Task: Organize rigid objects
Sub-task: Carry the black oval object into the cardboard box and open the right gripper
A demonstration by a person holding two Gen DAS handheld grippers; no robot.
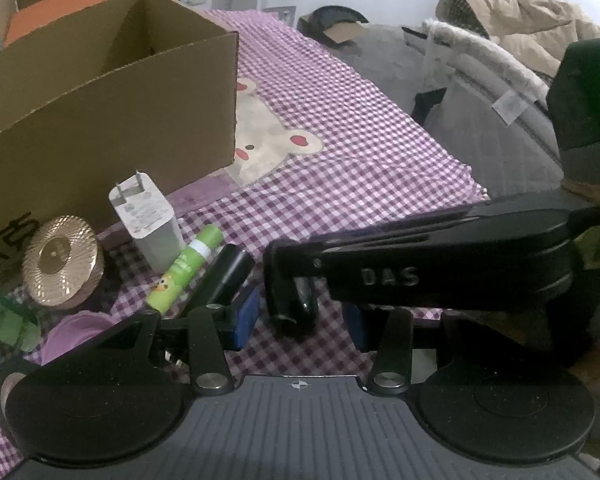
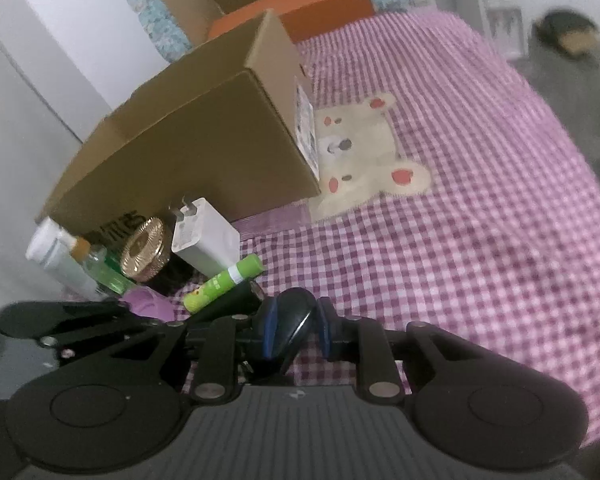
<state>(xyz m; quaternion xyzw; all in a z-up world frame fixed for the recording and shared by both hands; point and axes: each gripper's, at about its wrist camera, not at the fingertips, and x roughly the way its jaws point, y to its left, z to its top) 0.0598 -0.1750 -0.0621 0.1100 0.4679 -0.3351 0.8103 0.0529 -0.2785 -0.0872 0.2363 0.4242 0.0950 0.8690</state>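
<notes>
Dim, flat indoor light, cool cast, no clear source. Soft shadows only, under the cardboard box (image 1: 111,120) and charger (image 1: 149,220). Small glare spots on the gold lid (image 1: 61,260). Heavy fisheye bending with black vignette corners in both views. Right wrist view is softer; its checked cloth (image 2: 500,240) smears toward the right edge.

Two cardboard boxes (image 2: 187,152), one charger (image 2: 205,236), one green tube (image 2: 223,282)

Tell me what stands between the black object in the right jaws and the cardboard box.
Held in the right gripper, the black object faces a green tube, a white charger and a gold-lidded jar crowded against the near wall of the cardboard box.
</notes>
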